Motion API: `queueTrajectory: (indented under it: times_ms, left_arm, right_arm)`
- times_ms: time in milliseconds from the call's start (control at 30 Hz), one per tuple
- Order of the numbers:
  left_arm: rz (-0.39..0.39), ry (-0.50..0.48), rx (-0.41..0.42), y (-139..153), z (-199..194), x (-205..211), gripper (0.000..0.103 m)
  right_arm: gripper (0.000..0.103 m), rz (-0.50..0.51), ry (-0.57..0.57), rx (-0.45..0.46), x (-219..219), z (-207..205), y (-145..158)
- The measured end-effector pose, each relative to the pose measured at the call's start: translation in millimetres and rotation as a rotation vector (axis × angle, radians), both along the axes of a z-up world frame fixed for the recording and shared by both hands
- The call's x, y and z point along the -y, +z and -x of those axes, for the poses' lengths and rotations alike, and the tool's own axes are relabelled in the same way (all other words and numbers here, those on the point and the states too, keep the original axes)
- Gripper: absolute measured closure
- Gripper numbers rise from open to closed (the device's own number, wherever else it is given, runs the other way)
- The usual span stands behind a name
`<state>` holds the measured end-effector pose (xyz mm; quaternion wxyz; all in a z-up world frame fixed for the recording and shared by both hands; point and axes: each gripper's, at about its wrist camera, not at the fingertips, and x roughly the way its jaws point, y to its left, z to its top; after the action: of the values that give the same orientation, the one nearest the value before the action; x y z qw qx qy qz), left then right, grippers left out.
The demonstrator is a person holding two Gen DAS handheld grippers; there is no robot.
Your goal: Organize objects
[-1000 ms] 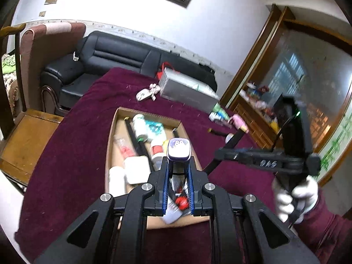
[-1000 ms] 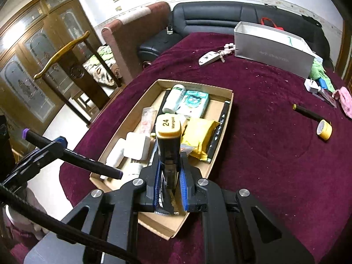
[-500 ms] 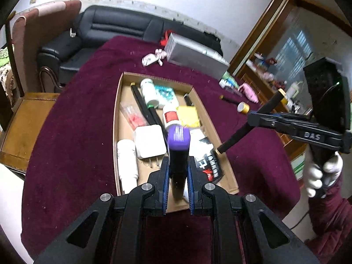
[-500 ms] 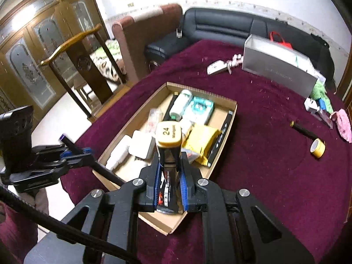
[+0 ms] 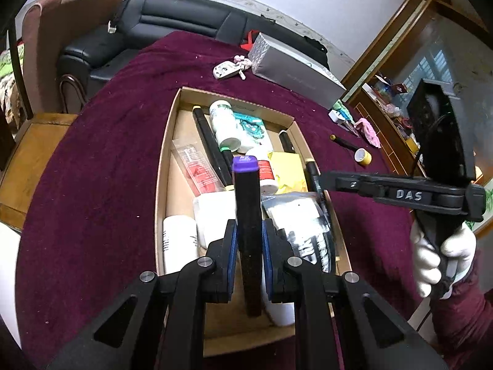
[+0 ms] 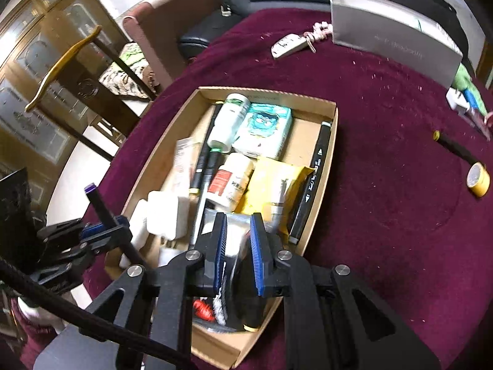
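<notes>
A shallow cardboard box point(image 5: 168, 141) point(image 6: 331, 141) on the maroon table holds markers, white bottles, a yellow packet point(image 6: 274, 182), a teal pack and a white charger. My left gripper point(image 5: 249, 240) is shut on a black marker with a purple cap point(image 5: 245, 166), held over the box's near end; it also shows in the right wrist view point(image 6: 103, 209). My right gripper point(image 6: 238, 240) is open and empty over the box's near right part, with a black marker point(image 6: 249, 305) lying in the box just below it.
On the cloth beyond the box lie a silver case point(image 5: 292, 71), a key fob point(image 5: 226, 70), a yellow tape roll point(image 6: 477, 180) and a black marker point(image 6: 453, 146). A black sofa point(image 5: 172, 21) and wooden chairs point(image 6: 92, 61) stand past the table edge.
My right gripper has let go of the yellow-capped marker numbered 24 and opened; it now lies in the box. My left gripper has lowered toward the box with the purple-capped marker.
</notes>
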<state>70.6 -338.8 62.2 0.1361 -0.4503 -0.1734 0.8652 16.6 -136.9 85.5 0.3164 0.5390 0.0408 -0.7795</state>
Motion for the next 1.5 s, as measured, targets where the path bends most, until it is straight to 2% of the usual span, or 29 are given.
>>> queueTrajectory:
  times_ms: [233,467,567,600,633,667,700,833,967,1100,1233,1300,1400,1500]
  left_arm:
    - [-0.009,0.005,0.049,-21,12,-5,0.091]
    - [-0.041,0.036,0.029,-22,14,-9,0.089]
    - [-0.040,0.041,0.010,-20,14,-15,0.073]
    - [-0.032,0.042,0.000,-18,13,-18,0.059]
    - [-0.010,0.049,-0.012,-15,12,-22,0.041]
    - [0.031,0.065,-0.023,-13,11,-27,0.033]
    - [0.073,0.080,-0.034,-11,10,-31,0.030]
    - [0.196,0.117,-0.066,-3,4,-46,0.030]
    - [0.254,0.174,-0.150,11,-12,-57,0.027]
    - [0.333,0.279,-0.237,31,-29,-62,0.026]
    - [0.319,0.348,-0.270,43,-43,-59,0.026]
    - [0.315,0.381,-0.277,48,-49,-57,0.026]
    - [0.360,0.438,-0.296,54,-59,-58,0.026]
    - [0.397,0.482,-0.321,62,-70,-61,0.026]
  right_arm:
    - [0.090,-0.016,-0.023,0.041,3,7,-22]
    - [0.089,-0.013,-0.031,0.014,6,1,-26]
    - [0.086,0.000,-0.038,0.013,6,-3,-30]
    - [0.085,0.009,-0.045,0.014,6,-4,-31]
    - [0.085,0.017,-0.052,0.010,5,-5,-32]
    - [0.085,0.023,-0.056,0.004,3,-7,-31]
    - [0.083,0.030,-0.060,-0.004,2,-9,-30]
    - [0.078,0.070,-0.082,-0.006,-8,-17,-27]
    - [0.077,0.095,-0.099,-0.017,-17,-25,-23]
    - [0.077,0.118,-0.111,-0.042,-27,-37,-17]
    - [0.077,0.127,-0.116,-0.106,-37,-53,-9]
    - [0.074,0.133,-0.115,-0.130,-42,-60,-6]
    - [0.066,0.135,-0.108,-0.182,-47,-72,1]
    - [0.066,0.115,-0.094,-0.251,-48,-85,6]
